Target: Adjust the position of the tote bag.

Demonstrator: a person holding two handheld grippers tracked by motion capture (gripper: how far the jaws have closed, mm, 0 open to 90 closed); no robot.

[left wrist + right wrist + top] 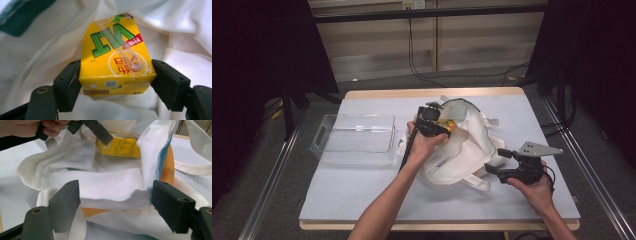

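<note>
Left gripper point(116, 82) clamps yellow juice carton point(116, 57), straw attached; right gripper point(115, 202) seemingly open at white bag point(110, 185).

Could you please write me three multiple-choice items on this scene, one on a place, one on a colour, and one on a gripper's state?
1. Where does the clear plastic bin stand relative to the white cloth bag?
A. To its left
B. To its right
C. Inside it

2. What is the main colour of the drink carton?
A. Blue
B. Yellow
C. Red

3. What is the left gripper doing?
A. Hanging open over the bin
C. Lying on the table
B. Clamping the carton by its two sides

Answers: 1 A, the high view shows the bin left of the bag. 2 B, its faces are yellow. 3 B, both jaws press against the carton's sides.
</note>
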